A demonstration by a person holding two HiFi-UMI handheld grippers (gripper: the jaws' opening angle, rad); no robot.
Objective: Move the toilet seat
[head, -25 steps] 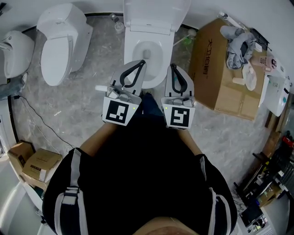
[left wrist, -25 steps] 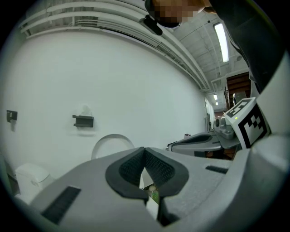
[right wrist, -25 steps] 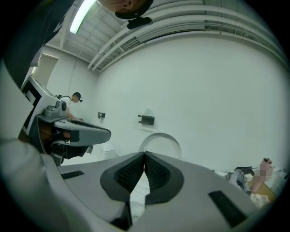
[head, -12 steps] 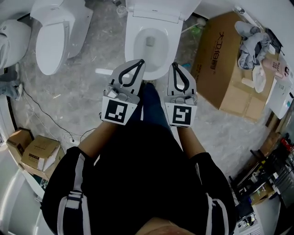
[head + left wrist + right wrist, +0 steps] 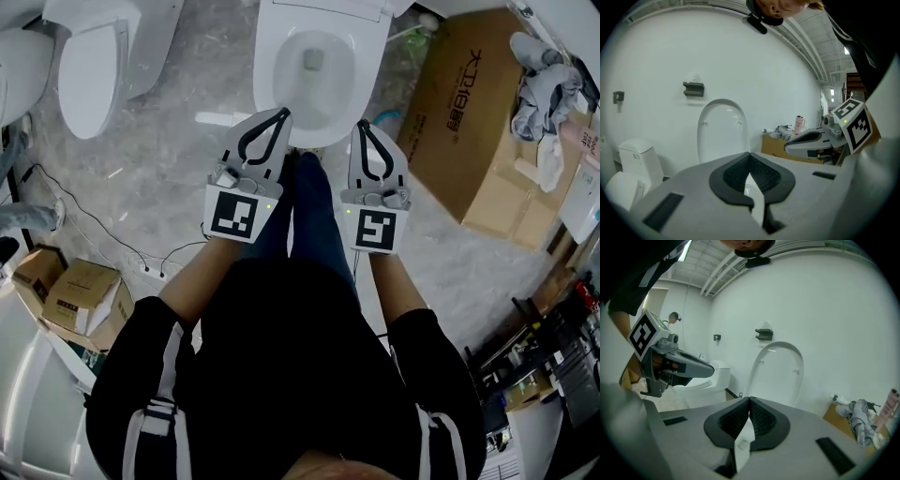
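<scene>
A white toilet point(image 5: 270, 89) stands ahead of me, its bowl open and its lid upright against the wall point(image 5: 722, 133) point(image 5: 780, 371). The seat ring point(image 5: 358, 80) lies down around the bowl. My left gripper point(image 5: 284, 114) is shut and holds nothing, its tip over the toilet's near left rim. My right gripper point(image 5: 359, 124) is shut and holds nothing too, and hangs over the near right rim. In each gripper view the black pads meet point(image 5: 749, 155) point(image 5: 749, 400), with the other gripper beside them point(image 5: 811, 139) point(image 5: 686, 365).
A second white toilet point(image 5: 89, 66) stands to the left. A big cardboard box point(image 5: 473, 122) with cloths on top point(image 5: 548, 70) sits at the right. Small cartons point(image 5: 80, 300) and a cable point(image 5: 94, 234) lie at the lower left. The person's jeans-clad legs point(image 5: 309, 216) stand before the toilet.
In the head view the toilet and box have slid upward and the person's legs have come into sight. Both grippers stay shut, side by side, at the toilet's front.
</scene>
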